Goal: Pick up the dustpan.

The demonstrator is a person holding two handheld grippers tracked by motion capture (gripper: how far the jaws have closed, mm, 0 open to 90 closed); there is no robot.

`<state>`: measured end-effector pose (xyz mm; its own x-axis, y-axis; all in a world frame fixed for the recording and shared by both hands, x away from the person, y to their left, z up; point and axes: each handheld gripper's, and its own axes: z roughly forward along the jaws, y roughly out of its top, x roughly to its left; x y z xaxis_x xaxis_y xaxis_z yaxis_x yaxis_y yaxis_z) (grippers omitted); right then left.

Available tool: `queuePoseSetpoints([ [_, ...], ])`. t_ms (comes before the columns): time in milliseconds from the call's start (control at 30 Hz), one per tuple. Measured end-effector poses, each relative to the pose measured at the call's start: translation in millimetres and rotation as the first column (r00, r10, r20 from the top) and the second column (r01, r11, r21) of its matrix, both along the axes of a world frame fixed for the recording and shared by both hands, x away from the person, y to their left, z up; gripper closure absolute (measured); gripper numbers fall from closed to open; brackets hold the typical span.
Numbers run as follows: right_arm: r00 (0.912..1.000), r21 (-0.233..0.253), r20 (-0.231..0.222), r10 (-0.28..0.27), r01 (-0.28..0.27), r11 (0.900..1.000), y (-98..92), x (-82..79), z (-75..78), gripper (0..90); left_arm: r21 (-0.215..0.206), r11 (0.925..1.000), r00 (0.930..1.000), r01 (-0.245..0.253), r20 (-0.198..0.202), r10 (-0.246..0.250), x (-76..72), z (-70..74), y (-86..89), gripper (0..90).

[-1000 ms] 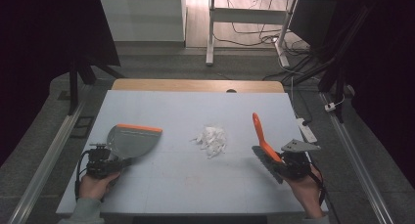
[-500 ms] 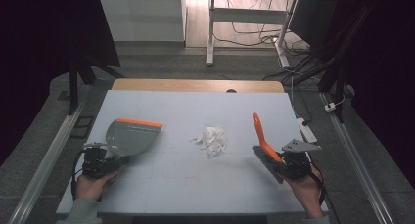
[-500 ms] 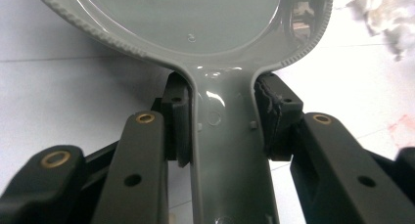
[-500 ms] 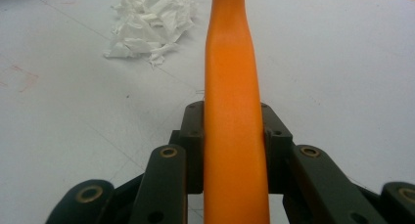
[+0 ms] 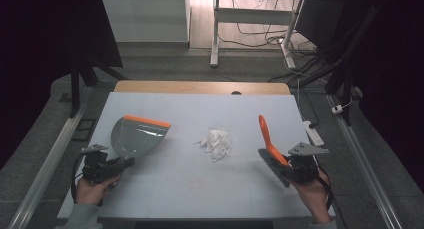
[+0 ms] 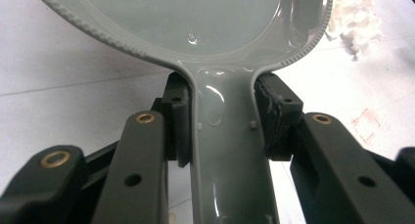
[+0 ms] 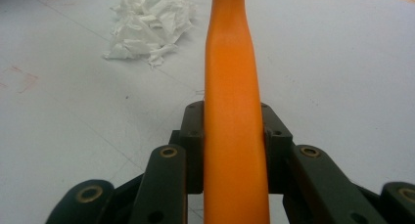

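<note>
Dustpan now farther from scraps

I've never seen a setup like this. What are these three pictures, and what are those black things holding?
A person sits at a table with a hand-held clamp in each hand. The high view looks down from above; the other two views come from small cameras riding on each clamp. The left tool grips the handle of a grey dustpan. The right tool grips an orange brush by its handle. Between them lies a pile of white paper scraps.
</note>
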<state>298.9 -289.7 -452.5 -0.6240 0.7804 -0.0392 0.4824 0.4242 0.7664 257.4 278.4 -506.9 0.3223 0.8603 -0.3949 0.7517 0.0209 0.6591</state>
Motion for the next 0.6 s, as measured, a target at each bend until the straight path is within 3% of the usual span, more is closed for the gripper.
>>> queuePoseSetpoints([
  [233,1.0,0.001,0.003,-0.001,0.001,1.0,-0.2,-0.3,0.1,69.7,0.006,0.9995,0.9988,0.031,0.039,-0.031,-3.1,3.0,0.5,61.4],
  [600,1.0,0.004,0.005,0.0,0.0,1.0,-0.2,-0.5,0.6,69.7,0.011,0.9967,0.9946,0.08,0.066,-0.081,-5.7,7.5,-2.8,61.4],
])
